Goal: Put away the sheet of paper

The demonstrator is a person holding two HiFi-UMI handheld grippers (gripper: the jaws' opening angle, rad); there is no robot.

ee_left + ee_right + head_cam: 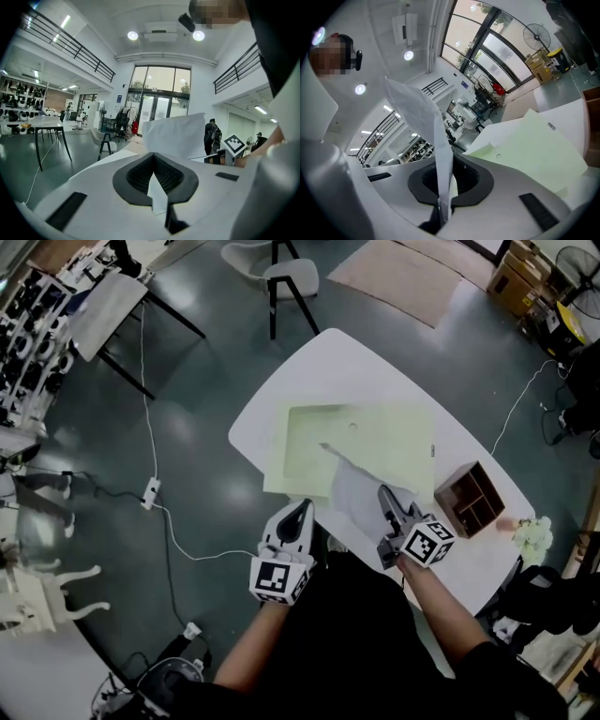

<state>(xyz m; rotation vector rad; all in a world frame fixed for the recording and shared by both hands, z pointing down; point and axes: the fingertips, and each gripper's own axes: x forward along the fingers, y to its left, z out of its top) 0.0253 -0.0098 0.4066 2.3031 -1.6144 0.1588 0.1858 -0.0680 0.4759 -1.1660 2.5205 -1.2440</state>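
A white sheet of paper [356, 491] stands up off the white table [347, 362], pinched at its near edge by my right gripper [384, 491]. In the right gripper view the sheet [417, 112] runs straight up between the shut jaws of the right gripper [443, 161]. A pale green folder [375, 442] lies flat just beyond it, also seen as the green folder [534, 145] to the right of the jaws. My left gripper [304, 507] hovers at the table's near edge, left of the sheet, fingers together. Its own view shows the paper [173, 133] ahead of the left gripper [154, 158].
A small wooden organiser box [472, 498] stands right of the folder, with white flowers [532, 535] beside it. A chair [286, 282] is past the table's far end. A cable and power strip [150, 491] lie on the floor at left.
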